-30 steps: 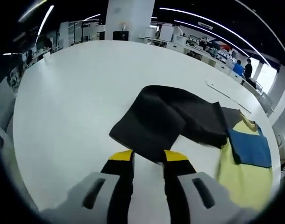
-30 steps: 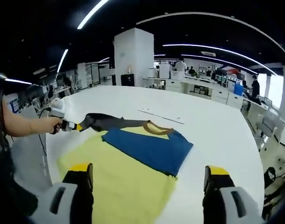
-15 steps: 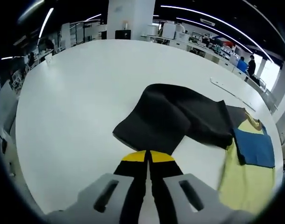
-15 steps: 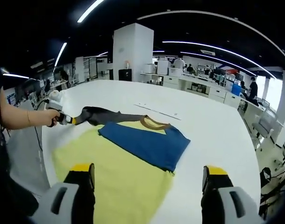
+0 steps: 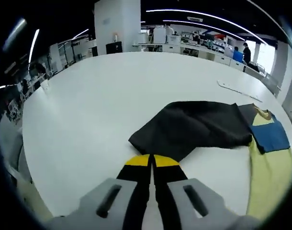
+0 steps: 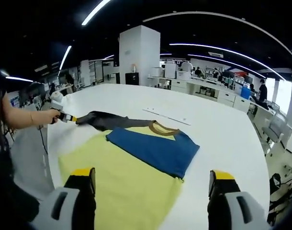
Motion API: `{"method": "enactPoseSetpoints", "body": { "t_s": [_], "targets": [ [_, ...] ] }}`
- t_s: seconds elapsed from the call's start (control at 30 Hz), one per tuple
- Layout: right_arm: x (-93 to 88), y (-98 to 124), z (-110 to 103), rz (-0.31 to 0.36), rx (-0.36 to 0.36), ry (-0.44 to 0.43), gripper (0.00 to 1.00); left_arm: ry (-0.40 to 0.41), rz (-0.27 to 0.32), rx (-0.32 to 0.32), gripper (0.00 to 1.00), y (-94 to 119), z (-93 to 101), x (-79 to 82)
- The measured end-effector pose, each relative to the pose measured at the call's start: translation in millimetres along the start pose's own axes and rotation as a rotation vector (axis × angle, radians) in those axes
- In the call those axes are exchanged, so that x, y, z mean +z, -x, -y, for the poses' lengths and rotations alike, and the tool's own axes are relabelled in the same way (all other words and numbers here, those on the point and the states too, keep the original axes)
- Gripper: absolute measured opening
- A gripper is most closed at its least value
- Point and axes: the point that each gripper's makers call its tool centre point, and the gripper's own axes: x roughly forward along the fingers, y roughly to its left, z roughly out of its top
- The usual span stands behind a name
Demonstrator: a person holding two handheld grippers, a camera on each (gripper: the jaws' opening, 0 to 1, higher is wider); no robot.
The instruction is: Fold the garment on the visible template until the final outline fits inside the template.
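Left gripper view: left gripper (image 5: 151, 162) jaws clenched on corner of black sleeve (image 5: 194, 128) | sleeve stretched flat over white table (image 5: 88, 96) | right gripper view: right gripper (image 6: 153, 178) jaws wide apart, grasping nothing, above yellow-blue garment (image 6: 131, 177) | garment spread on table, black sleeve toward person's hand (image 6: 50, 116)

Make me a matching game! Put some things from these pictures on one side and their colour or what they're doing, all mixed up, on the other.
Things:
1. left gripper
2. right gripper
3. folded sleeve
4. table

States:
A. white
B. blue
C. open, holding nothing
D. shut on the dark cloth

Pairs: 1-D, 2-C, 3-B, 4-A
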Motion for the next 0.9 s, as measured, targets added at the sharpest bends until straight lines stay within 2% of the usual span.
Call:
{"method": "enactPoseSetpoints", "body": {
  "t_s": [0.1,0.13,0.2,0.27,0.3,0.33,0.37,0.43,0.53,0.6,0.67,0.77,0.9],
  "targets": [
    [3.3,3,-5,0.015,0.028,-0.008,1.0,0.006,-0.009,-0.022,0.0,-2,-6.5,1.9],
    [4.3,3,-6,0.021,0.038,-0.017,1.0,-0.051,-0.03,-0.027,0.0,-4,-11.1,0.9],
    [5.2,5,-9,0.027,0.054,-0.026,1.0,-0.1,-0.054,-0.052,0.0,-8,-13.9,-1.9],
    [3.8,5,-11,0.019,0.06,-0.025,1.0,-0.08,-0.071,-0.055,0.0,-11,-17.5,-5.0],
    [2.2,5,-12,0.011,0.061,-0.02,1.0,-0.101,-0.091,-0.061,0.0,-15,-20.4,-7.7],
    [0.4,5,-13,0.002,0.061,-0.012,1.0,-0.148,-0.089,-0.047,0.0,-17,-24.9,-6.7],
    [-0.4,5,-14,-0.003,0.061,-0.01,1.0,-0.235,-0.087,-0.038,0.0,-22,-29.3,-4.2],
    [-1.9,4,-14,-0.013,0.055,-0.013,1.0,-0.28,-0.106,-0.052,0.0,-26,-28.8,-6.5],
    [-0.3,4,-14,-0.005,0.051,-0.02,1.0,-0.302,-0.111,-0.052,0.0,-32,-31.0,-5.9],
    [1.3,5,-14,0.001,0.051,-0.029,1.0,-0.339,-0.115,-0.037,0.0,-36,-35.6,-5.2],
    [1.4,5,-13,0.001,0.047,-0.032,1.0,-0.415,-0.128,0.005,0.0,-38,-43.8,-3.7],
    [-0.9,6,-10,-0.013,0.031,-0.026,1.0,-0.396,-0.131,-0.015,0.0,-43,-43.2,-2.3],
    [-2.4,6,-10,-0.014,0.023,-0.033,1.0,-0.39,-0.133,-0.002,0.0,-46,-48.3,-0.8]
  ]
}}
